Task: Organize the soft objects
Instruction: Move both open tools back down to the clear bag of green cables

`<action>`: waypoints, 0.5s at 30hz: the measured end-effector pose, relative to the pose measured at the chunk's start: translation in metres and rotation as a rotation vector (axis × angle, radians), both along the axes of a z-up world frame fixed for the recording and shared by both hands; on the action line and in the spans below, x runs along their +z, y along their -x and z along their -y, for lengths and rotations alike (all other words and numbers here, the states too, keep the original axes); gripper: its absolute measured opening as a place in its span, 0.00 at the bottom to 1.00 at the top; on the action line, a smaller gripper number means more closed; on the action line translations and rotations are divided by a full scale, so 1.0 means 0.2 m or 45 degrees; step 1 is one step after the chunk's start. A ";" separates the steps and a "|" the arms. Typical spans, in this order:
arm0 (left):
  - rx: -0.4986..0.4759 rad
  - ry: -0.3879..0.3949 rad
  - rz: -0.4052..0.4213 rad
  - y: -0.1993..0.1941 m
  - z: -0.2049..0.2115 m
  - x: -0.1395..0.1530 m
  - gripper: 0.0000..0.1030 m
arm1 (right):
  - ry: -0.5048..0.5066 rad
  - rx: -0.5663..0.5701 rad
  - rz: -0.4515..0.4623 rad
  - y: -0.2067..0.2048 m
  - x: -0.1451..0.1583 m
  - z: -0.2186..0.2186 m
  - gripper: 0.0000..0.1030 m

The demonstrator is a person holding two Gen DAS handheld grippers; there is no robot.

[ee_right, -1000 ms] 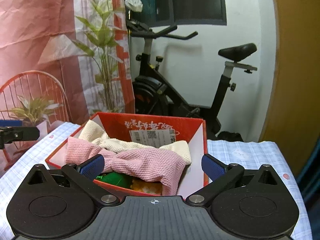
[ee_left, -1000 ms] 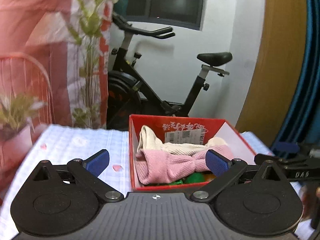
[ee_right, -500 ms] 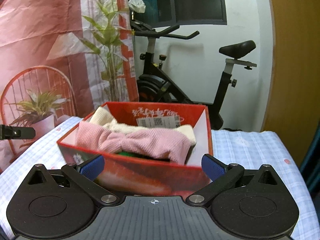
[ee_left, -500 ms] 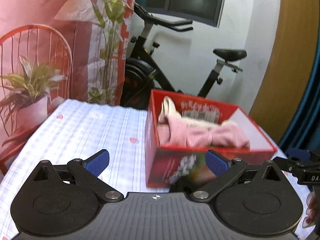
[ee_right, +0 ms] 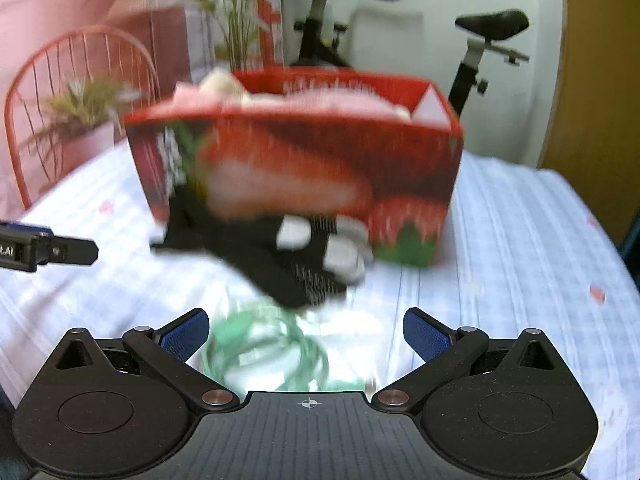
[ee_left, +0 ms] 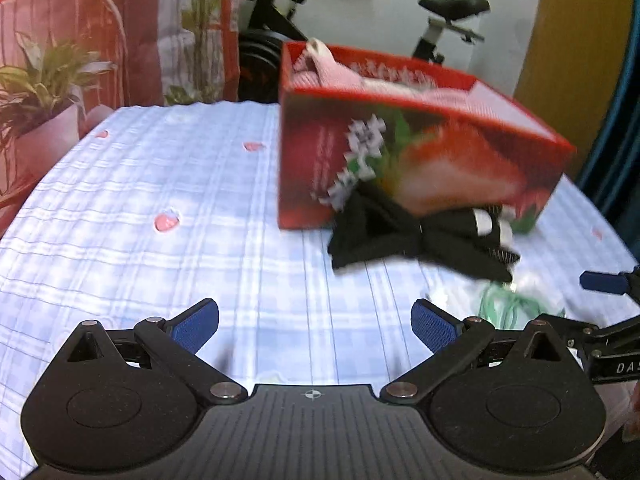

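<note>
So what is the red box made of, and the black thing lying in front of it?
The red box looks like thin cardboard with a glossy printed strawberry picture: flat walls, sharp folded edges, white inside. The black thing looks like soft knitted fabric with white stripes, since it lies crumpled and floppy on the tablecloth. Both views are blurred, so the weave is a guess.
</note>
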State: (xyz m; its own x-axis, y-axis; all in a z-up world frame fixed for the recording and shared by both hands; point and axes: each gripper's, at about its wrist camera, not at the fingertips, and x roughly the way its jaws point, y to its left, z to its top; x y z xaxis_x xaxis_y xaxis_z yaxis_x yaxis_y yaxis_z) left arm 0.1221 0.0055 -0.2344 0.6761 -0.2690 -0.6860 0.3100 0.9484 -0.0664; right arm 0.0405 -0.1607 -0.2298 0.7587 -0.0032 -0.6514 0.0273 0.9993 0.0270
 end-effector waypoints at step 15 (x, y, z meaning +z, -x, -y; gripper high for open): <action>0.025 0.058 -0.051 -0.01 -0.03 -0.06 1.00 | -0.138 -0.063 -0.116 0.01 -0.10 0.09 0.77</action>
